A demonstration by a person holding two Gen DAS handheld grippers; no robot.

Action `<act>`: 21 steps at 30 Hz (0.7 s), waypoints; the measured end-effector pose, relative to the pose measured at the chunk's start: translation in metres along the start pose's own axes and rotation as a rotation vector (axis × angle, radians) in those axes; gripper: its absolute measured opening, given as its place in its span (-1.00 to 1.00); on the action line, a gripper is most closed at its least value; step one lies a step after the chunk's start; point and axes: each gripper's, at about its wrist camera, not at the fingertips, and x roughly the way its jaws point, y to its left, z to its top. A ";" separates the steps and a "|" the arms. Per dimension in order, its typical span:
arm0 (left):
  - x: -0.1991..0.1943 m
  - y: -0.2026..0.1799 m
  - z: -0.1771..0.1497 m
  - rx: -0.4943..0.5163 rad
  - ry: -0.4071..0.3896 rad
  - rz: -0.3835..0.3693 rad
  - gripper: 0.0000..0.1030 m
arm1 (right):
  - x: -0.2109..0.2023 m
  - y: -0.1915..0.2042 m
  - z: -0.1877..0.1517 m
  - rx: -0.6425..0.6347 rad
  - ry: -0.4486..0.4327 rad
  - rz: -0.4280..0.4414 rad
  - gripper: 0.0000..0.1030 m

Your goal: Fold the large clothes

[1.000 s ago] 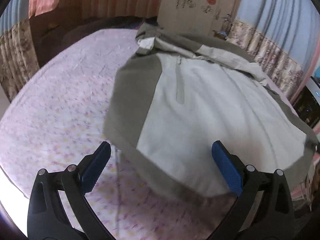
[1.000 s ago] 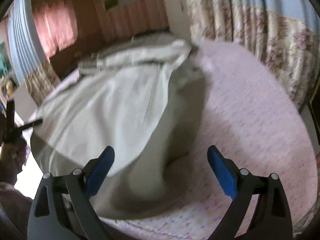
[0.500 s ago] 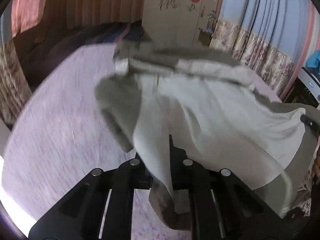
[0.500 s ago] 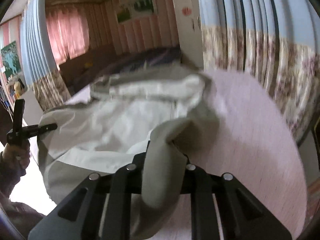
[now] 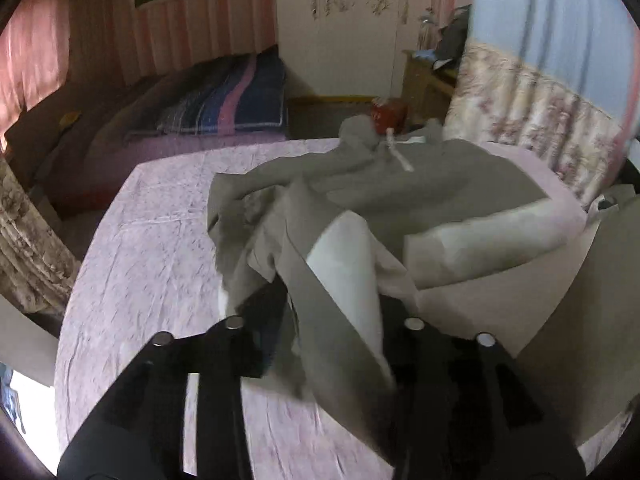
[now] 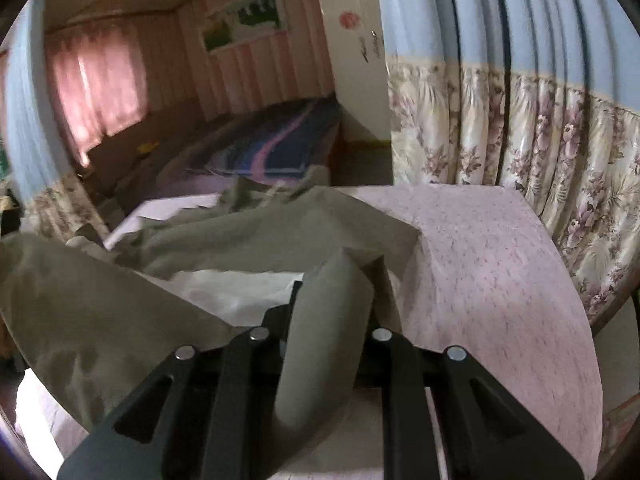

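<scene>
Jacket point(image 5: 420, 196): a grey and white garment is seen bunched on the bed, its lower part lifted off the sheet and drawn toward both cameras; a white drawstring point(image 5: 398, 156) lies on its far, hooded end.
Bed point(image 5: 152, 240): it is covered by a pale pink patterned sheet, bare to the left of the jacket in the left view and to the right of it in the right view point(image 6: 492, 264).
Surroundings: a second bed with a dark striped blanket point(image 5: 228, 100) is seen beyond, a white wardrobe point(image 5: 340, 28) behind it, and floral curtains point(image 6: 520, 132) close along the right side.
Obstruction: much of the sheet is hidden by raised cloth, and in the right view a grey panel point(image 6: 80, 312) fills the left foreground.
Left gripper point(image 5: 336, 320): it is held low over the near edge of the bed, fingers drawn together and clamped on a grey-and-white fold of the jacket.
Right gripper point(image 6: 328, 320): it is held likewise, fingers closed on a grey fold that stands up between them.
</scene>
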 end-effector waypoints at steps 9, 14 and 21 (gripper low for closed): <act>0.066 0.040 0.061 -0.138 0.089 -0.007 0.09 | 0.097 -0.026 0.055 0.097 0.087 -0.048 -0.66; 0.090 0.071 0.087 -0.187 0.169 0.007 0.62 | 0.132 -0.036 0.080 0.160 0.133 -0.047 -0.38; 0.092 0.098 0.086 -0.190 0.295 -0.135 0.71 | 0.125 -0.067 0.103 0.295 0.033 -0.090 0.61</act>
